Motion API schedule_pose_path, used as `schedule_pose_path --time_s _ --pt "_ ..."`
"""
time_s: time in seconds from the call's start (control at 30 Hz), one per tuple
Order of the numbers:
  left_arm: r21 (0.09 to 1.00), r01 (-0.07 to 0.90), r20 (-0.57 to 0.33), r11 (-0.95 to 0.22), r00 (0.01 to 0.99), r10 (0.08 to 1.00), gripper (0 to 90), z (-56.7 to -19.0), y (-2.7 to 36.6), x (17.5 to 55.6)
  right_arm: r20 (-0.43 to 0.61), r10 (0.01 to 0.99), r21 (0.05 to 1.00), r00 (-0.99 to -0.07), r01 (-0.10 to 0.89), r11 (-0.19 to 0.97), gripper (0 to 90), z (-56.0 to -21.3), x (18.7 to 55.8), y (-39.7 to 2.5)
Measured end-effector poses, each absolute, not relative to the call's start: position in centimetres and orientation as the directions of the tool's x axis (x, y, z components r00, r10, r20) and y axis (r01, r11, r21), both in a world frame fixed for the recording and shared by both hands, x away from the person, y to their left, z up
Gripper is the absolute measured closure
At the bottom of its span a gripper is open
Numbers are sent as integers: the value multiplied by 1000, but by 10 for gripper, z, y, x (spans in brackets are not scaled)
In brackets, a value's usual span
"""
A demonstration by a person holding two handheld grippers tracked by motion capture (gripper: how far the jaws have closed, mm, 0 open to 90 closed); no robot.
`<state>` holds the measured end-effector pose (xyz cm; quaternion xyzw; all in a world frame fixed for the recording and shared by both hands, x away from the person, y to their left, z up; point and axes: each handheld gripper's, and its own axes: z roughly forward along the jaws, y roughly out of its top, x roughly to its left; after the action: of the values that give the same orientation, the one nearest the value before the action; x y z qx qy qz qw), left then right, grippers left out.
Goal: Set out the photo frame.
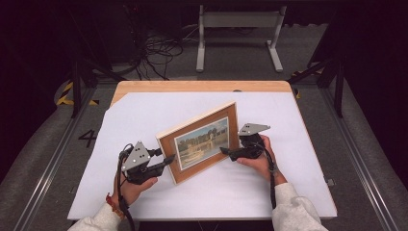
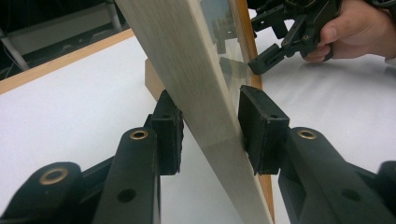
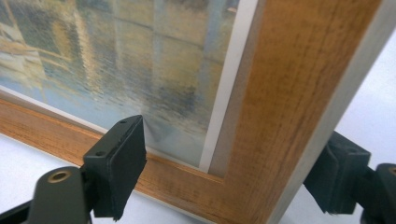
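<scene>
A wooden picture frame with a waterside painting stands tilted on edge on the white table cover. My left gripper is at the frame's left end. In the left gripper view its pads press both sides of the pale frame edge, so the left gripper is shut on it. My right gripper is at the frame's lower right corner. In the right gripper view the right gripper stands open, one pad in front of the glass and the other behind the frame.
The white cover leaves a strip of wooden tabletop bare at the far edge. Beyond the table are cables on the floor and a white stand. The right gripper and its hand show past the frame in the left gripper view.
</scene>
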<state>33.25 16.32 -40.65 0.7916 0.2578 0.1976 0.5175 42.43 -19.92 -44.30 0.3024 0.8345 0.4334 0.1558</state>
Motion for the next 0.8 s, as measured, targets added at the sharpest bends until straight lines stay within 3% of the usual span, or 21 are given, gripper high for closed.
schedule_pose_path --time_s 0.33,0.8 --pt "923 227 19 -312 782 623 617 -406 159 340 -6 649 810 -761 377 449 322 -441 414 -210" --pt "921 236 9 -311 783 622 591 -406 154 349 -30 658 808 -752 369 458 342 -441 387 -223"
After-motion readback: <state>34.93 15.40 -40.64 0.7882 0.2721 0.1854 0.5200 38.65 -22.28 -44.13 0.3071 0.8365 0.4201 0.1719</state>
